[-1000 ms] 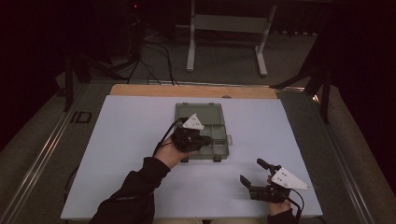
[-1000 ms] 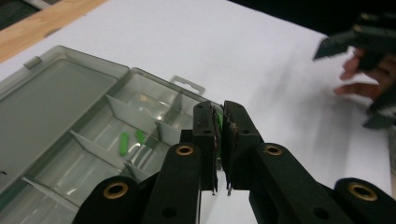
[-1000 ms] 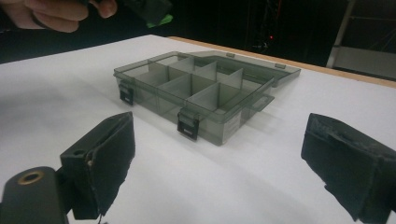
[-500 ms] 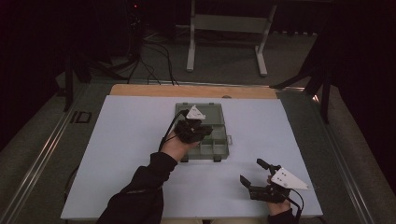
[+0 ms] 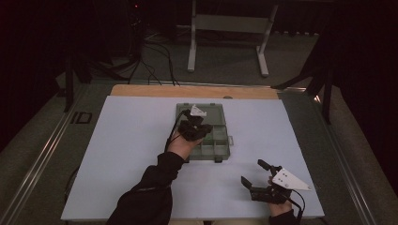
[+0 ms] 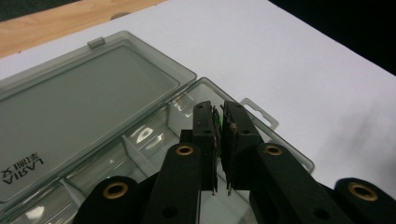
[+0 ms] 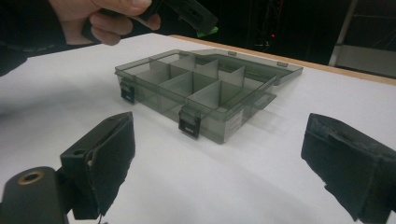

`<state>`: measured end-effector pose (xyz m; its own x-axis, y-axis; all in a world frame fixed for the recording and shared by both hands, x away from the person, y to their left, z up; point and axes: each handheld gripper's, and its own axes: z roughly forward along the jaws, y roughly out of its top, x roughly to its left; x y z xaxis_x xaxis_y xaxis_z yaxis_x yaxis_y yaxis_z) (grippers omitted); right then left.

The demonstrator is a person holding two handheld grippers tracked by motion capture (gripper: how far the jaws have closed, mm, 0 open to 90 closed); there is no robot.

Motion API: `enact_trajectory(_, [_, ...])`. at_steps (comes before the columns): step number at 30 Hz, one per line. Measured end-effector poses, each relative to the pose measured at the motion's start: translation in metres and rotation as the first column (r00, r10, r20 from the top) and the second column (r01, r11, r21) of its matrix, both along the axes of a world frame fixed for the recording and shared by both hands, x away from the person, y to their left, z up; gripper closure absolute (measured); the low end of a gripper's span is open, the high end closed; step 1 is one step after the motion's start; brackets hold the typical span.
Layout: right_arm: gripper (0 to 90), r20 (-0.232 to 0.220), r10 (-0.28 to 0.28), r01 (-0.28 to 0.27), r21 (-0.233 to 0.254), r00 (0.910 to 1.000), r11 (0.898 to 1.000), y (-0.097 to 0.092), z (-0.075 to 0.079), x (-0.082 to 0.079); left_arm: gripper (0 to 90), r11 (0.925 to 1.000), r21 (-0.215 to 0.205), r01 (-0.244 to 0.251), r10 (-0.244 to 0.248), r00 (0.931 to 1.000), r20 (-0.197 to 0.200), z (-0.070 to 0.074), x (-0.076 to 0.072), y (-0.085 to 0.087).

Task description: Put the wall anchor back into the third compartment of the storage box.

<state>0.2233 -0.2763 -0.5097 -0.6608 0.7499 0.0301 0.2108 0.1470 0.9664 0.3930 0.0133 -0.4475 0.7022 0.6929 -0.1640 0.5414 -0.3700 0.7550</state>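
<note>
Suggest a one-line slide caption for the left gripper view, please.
Left gripper pinching a small green item above the open compartment box.

A white sheet (image 5: 131,140) is spread over the table, with a wooden strip (image 5: 155,90) exposed along its far edge. Beyond it, a white metal stand (image 5: 230,28) and dark cables (image 5: 155,70) are seen on the floor.

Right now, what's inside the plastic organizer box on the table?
The box lies open, and the compartments nearest the right gripper look empty. The left gripper hovers over it with a small green piece pinched in its jaws. The compartments under that hand are covered.
</note>
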Motion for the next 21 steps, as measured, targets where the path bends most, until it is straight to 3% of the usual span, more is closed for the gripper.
enact_trajectory(9, [9.7,-0.001,0.001,-0.001,0.002,1.0000,1.000,0.000,0.000,0.000,83.1,0.9982,0.032,-0.052,0.053,0.9978,-0.039,-0.011,0.008,-0.006])
enact_trajectory(21, [9.7,0.001,0.001,-0.001,0.001,1.0000,1.000,0.000,0.000,0.000,83.1,0.9953,0.074,-0.063,0.069,0.9935,-0.090,-0.027,0.015,-0.013])
